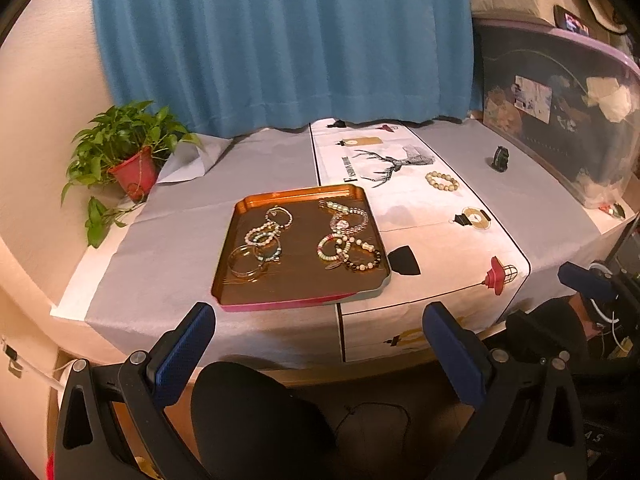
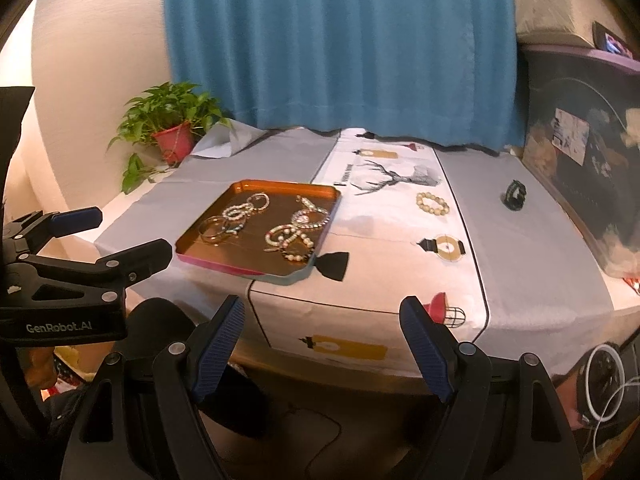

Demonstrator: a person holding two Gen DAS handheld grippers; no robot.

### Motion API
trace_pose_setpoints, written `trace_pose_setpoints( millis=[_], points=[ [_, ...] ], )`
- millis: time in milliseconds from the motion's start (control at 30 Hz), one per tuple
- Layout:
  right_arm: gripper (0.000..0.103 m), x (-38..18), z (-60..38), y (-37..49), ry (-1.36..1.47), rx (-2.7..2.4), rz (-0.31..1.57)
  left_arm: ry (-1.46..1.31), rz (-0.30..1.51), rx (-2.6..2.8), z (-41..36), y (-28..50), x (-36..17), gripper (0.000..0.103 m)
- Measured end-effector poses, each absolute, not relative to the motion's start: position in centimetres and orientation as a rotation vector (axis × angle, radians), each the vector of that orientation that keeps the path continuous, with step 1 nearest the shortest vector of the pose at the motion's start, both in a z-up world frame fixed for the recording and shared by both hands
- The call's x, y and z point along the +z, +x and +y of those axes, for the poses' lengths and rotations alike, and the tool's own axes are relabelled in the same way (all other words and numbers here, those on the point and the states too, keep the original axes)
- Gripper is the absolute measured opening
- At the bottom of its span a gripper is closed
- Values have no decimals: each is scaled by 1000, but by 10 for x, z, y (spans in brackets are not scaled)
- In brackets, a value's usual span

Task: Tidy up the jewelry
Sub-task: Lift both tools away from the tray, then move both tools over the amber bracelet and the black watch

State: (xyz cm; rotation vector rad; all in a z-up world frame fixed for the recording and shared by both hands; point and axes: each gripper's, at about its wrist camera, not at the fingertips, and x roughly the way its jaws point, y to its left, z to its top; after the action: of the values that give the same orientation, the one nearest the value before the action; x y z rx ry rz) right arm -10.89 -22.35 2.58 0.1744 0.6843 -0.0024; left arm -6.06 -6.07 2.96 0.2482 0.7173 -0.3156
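An orange tray [image 1: 240, 216] [image 2: 192, 236] sits on the table and holds several bead bracelets and bangles [image 1: 344, 240] [image 2: 296, 228]. A cream bead bracelet [image 1: 441, 181] [image 2: 432, 203] lies on the white printed runner, right of the tray. A small dark bracelet [image 1: 500, 159] [image 2: 514, 195] stands on the grey cloth further right. My left gripper [image 1: 320, 320] is open and empty, held in front of the table edge below the tray. My right gripper [image 2: 322, 316] is open and empty, also in front of the table edge. The left gripper also shows in the right wrist view [image 2: 116, 236].
A potted green plant [image 1: 128, 160] [image 2: 172, 136] stands at the table's back left. A blue curtain [image 1: 280, 40] hangs behind. A dark storage box [image 1: 560, 120] [image 2: 580, 160] borders the right side. A dark chair back [image 1: 248, 412] sits below the table edge.
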Motion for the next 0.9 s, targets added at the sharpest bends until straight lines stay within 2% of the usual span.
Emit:
trace_pose_setpoints(
  millis=[467,700,900],
  points=[
    [80,-6,-309,-85,231,-151,733,339,777,-411,-136,-5,10,103],
    [80,-30,-421,-56,294,-333,751,340,840,-552,-222,63,1,103],
    [80,-71,-526,14,374,-380,822,386,917,-641,-320,133,-33,103]
  ],
)
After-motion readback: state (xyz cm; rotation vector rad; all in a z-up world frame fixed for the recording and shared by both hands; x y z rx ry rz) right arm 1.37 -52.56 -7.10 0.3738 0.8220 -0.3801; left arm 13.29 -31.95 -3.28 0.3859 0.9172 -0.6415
